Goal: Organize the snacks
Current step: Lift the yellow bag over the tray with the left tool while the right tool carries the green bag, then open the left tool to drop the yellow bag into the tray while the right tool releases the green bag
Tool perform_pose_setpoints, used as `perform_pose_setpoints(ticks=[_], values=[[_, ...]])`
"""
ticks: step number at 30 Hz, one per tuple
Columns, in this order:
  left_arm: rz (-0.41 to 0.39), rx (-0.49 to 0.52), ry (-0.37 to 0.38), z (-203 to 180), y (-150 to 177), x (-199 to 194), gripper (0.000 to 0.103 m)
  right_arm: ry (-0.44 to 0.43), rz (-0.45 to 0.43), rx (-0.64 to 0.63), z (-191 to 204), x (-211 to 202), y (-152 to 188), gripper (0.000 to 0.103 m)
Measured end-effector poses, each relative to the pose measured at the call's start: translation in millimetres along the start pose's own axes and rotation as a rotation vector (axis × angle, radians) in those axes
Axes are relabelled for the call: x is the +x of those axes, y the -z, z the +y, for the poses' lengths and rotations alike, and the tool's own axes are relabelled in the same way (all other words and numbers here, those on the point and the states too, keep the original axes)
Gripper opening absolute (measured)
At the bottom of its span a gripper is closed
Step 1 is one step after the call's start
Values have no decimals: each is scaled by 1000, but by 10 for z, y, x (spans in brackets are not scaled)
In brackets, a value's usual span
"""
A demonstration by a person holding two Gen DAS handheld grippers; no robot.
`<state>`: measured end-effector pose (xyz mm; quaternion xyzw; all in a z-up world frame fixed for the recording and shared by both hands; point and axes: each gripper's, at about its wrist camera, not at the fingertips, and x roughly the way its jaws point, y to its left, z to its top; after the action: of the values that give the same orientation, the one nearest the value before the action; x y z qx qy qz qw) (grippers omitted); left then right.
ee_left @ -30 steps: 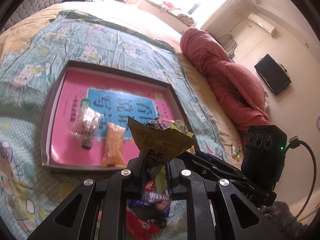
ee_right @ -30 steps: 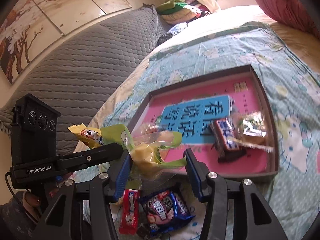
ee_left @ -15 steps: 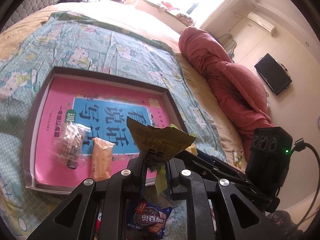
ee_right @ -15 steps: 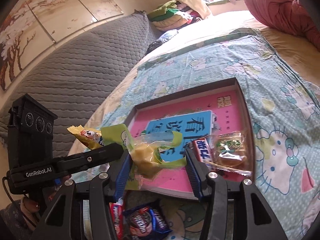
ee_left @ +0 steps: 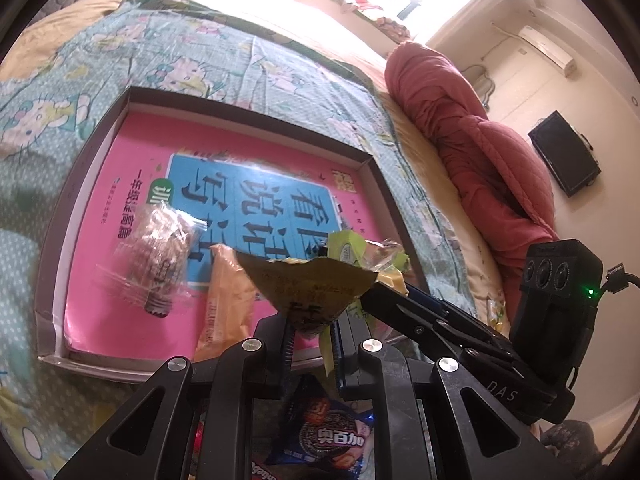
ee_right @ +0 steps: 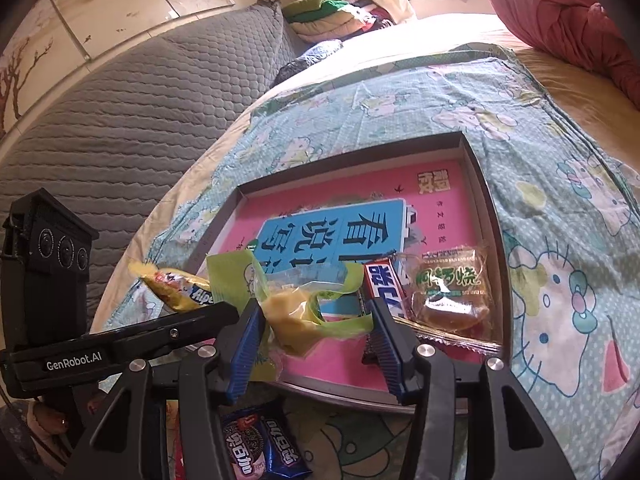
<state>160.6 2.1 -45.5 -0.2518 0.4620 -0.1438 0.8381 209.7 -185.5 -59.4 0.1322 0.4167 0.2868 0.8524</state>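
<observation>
Snacks: we pinch a yellow foil packet (ee_left: 308, 292) in our clamped left gripper (ee_left: 314, 334).
Right gripper (ee_right: 316, 332): we clamp a green-edged clear cake wrapper (ee_right: 296, 312).
Ahead: shallow grey box (ee_right: 486, 216).

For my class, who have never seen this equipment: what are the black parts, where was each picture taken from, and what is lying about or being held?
No robot here: a person holds two hand-held grippers, each with its own camera looking along its fingers. One picture comes from the left gripper, shut on a yellow snack packet. The other comes from the right gripper, closed on a green-wrapped yellow cake. Each view also shows the other gripper. A shallow box lined with a pink book lies on the bed, holding a wrapped pastry and a chocolate bar. A blue biscuit packet lies outside, nearer the cameras.
</observation>
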Motion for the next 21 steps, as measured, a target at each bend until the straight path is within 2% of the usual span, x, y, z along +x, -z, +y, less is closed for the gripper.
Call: perform_pose_setpoints(ticks=[21], values=[[0,-41,-40,164,12,-30,16,30,0,-19,50,-12,2,53]])
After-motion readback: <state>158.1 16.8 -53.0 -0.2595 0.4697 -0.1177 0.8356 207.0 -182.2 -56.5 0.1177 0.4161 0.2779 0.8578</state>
